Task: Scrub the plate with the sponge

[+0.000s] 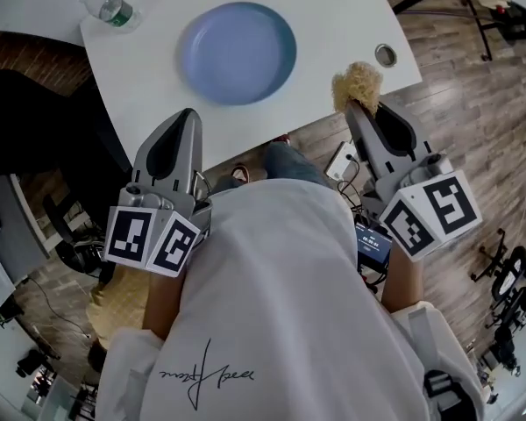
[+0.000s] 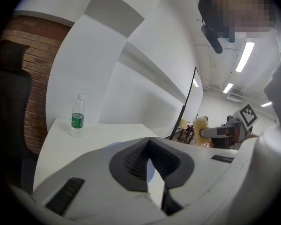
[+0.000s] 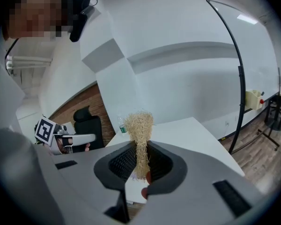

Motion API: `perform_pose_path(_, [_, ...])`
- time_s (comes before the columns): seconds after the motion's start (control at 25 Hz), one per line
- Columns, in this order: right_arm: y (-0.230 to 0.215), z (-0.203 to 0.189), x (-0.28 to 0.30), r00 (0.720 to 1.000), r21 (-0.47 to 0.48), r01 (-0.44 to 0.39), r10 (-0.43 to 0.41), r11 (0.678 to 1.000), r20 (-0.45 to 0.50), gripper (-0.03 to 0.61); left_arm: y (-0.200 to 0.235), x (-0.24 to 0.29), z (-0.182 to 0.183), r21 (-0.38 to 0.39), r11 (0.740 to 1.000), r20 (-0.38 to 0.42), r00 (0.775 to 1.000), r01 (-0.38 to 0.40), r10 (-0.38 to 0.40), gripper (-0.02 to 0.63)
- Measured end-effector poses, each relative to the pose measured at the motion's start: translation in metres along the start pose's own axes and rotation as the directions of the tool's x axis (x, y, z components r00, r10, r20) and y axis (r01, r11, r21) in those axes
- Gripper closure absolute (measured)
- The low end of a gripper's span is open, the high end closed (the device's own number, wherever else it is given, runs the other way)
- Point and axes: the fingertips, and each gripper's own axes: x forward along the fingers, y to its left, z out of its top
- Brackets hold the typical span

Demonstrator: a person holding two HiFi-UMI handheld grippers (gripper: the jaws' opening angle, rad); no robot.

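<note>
Plate (image 1: 237, 53), upright bottle (image 1: 110, 9) on table (image 1: 333, 7), contents unclear; right gripper (image 1: 361, 103) pinches sponge (image 1: 358, 82).

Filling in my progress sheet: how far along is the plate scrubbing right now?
Done: the sponge is picked up, clamped in the right gripper. In hand: both grippers hover short of the table edge, the left gripper closed and empty. Left: the plate lies untouched on the table; all scrubbing remains.

White shirt (image 1: 280, 323); grey hand-held grippers, left (image 1: 189, 114), right (image 1: 358, 105).
</note>
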Motion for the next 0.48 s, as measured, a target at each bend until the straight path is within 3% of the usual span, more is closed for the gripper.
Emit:
perform_pose_path(0.2, [-0.016,0.007,0.030,0.995,-0.019,-0.089,0.089,0.996,-0.035,0.535,0.012,0.017,0.003,-0.021,0.994,0.011,0.994,-0.105,0.106,0.600])
perform_pose_path(0.36, [-0.025,0.005,0.057,0.986,-0.034,-0.159,0.156,0.987,-0.065,0.535,0.029,0.023,0.003,-0.057,0.974,0.050,0.974,-0.220,0.222,0.600])
perform_pose_path(0.48, [-0.032,0.000,0.074,0.975,-0.051,-0.206,0.201,0.977,-0.099,0.535,0.037,0.028,-0.008,-0.070,0.959,0.027,0.960,-0.276,0.279,0.600])
